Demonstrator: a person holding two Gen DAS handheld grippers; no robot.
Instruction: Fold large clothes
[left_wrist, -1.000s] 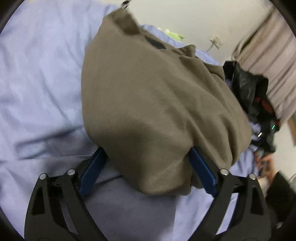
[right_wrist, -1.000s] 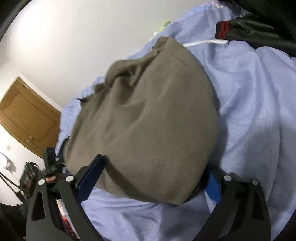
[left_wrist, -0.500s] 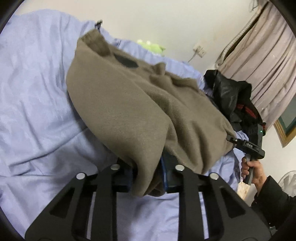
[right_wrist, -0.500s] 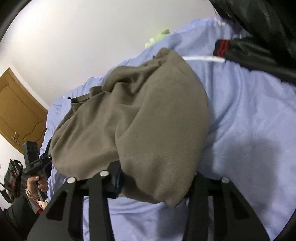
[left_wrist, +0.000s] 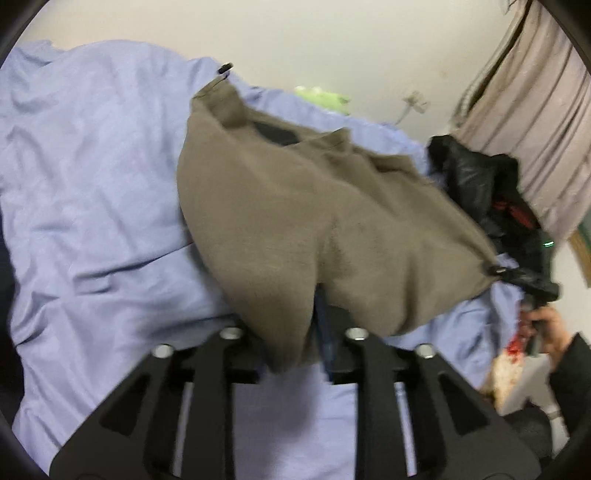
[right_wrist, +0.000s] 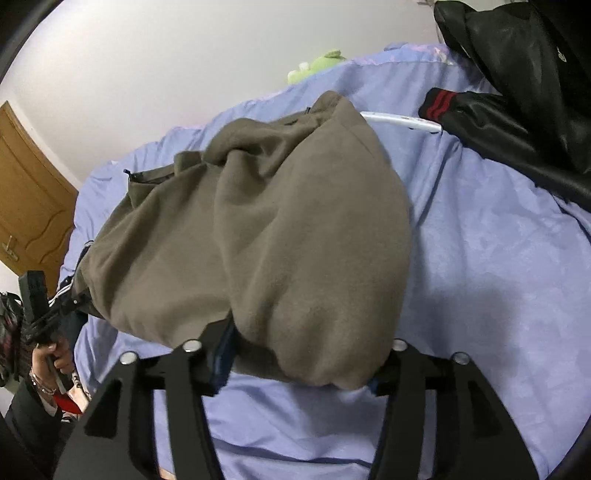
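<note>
An olive-brown fleece garment (left_wrist: 314, 221) lies bunched on the light blue bed sheet (left_wrist: 92, 166), with its near edge raised. My left gripper (left_wrist: 295, 332) pinches a narrow fold of that edge; its jaws are opening with the cloth still pressed between them. In the right wrist view the same garment (right_wrist: 295, 221) fills the middle. My right gripper (right_wrist: 299, 354) holds a thick fold of its near corner, and its jaws are also opening around the cloth. The fabric hides most of the blue pads.
A black jacket (right_wrist: 517, 92) with red stripes lies at the far right of the bed beside a white hanger (right_wrist: 402, 120). A green plush toy (right_wrist: 314, 66) sits by the wall. A curtain (left_wrist: 535, 110) and a wooden door (right_wrist: 26, 199) flank the bed.
Both grippers went from wide open around the garment's near edge to closed on it, and they have lifted it. The jaws stand slightly wider now than half a second ago.
</note>
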